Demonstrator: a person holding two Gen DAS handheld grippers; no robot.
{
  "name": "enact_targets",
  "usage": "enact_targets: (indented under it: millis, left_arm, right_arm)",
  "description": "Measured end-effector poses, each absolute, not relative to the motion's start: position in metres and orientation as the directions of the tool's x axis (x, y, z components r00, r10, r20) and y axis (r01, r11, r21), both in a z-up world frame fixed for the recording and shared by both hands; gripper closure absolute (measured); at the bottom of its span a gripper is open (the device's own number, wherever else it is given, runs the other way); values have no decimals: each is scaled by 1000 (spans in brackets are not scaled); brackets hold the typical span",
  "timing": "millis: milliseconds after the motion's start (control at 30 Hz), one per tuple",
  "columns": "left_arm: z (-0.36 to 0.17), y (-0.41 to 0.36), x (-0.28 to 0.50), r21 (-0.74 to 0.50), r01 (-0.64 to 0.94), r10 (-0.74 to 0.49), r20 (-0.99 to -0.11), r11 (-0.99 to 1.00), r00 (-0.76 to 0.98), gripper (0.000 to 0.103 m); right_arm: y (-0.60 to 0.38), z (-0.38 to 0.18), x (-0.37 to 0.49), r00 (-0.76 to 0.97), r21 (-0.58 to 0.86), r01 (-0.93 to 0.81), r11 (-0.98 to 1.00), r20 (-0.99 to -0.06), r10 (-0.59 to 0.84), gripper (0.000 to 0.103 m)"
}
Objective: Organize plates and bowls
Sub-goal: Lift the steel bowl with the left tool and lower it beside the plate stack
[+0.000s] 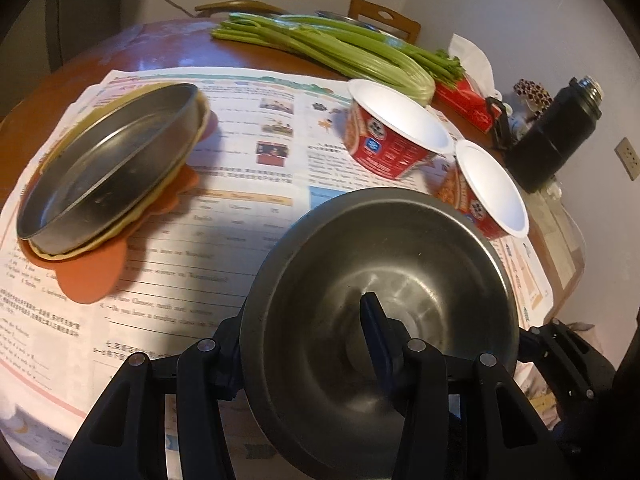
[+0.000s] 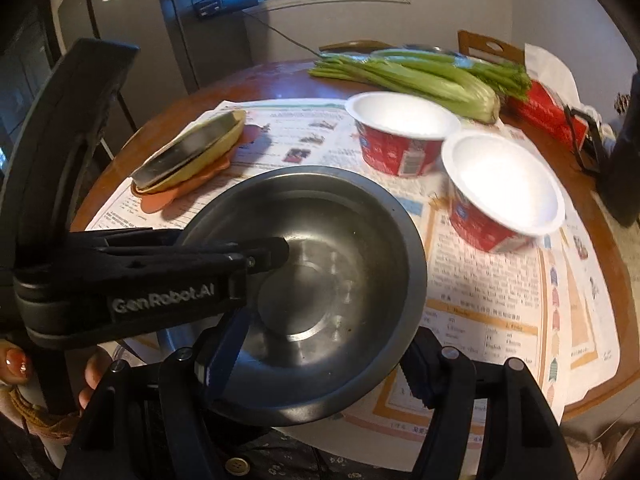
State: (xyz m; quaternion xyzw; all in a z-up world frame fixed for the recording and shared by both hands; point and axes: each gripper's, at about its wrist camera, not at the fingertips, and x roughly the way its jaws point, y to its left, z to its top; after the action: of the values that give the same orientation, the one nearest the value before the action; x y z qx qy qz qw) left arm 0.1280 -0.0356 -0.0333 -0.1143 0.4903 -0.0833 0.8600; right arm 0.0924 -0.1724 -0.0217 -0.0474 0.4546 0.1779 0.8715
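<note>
Left wrist view: the left gripper (image 1: 304,344) has its jaws clamped on the rim of the steel bowl (image 1: 384,280), one finger inside, one outside. From the right wrist, the right gripper (image 2: 320,364) grips the same steel bowl at its near rim, jaws closed on the wall, above the newspaper (image 2: 480,280) covering the table (image 2: 256,80). Toward the left edge, a metal plate (image 1: 108,160) sits tilted on a yellow dish (image 1: 132,224) and an orange mat (image 1: 92,280). Two red paper bowls (image 1: 396,128) stand toward the right edge, touching, with celery (image 1: 340,48) at the far edge.
</note>
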Motion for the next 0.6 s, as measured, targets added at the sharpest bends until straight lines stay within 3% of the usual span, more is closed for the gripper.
enact_targets:
  millis: [600]
  left_arm:
    - [-28, -46, 130, -169, 23, -156, -841, 985, 517, 51]
  right_arm:
    - [-189, -28, 95, 537, 89, -316, 945, -804, 255, 32]
